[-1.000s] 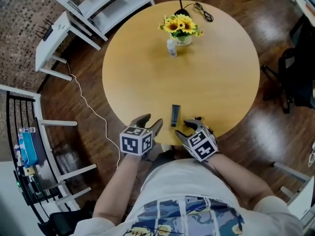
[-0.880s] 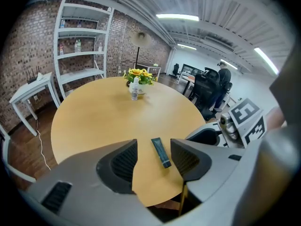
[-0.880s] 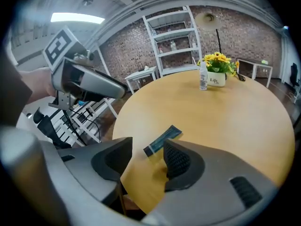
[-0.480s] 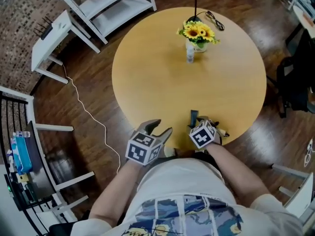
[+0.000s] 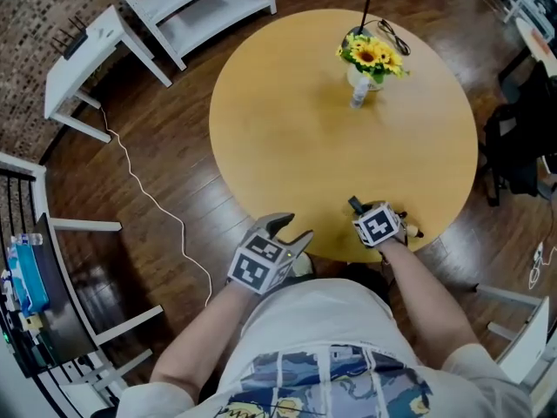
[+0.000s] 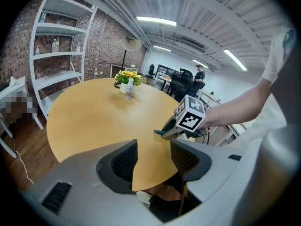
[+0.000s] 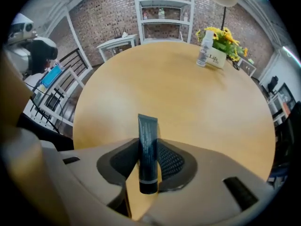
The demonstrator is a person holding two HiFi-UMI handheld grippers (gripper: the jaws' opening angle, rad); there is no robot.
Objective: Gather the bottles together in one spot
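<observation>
Dark tube (image 7: pixel 147 126) clamped between just-closed jaws of the right gripper (image 7: pixel 149 149)

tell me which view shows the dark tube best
The right gripper view: the dark tube runs down centre frame, full length, pinched by the right claw, which has just been closing. The head view shows only its tip past the marker cube; the left gripper view shows a thin dark sliver under that claw.

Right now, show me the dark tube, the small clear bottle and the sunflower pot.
dark tube (image 7: pixel 148 152), right gripper view, middle of its body.
small clear bottle (image 7: pixel 203 52), right gripper view, its clear body.
sunflower pot (image 7: pixel 217 59), right gripper view, white front wall.
</observation>
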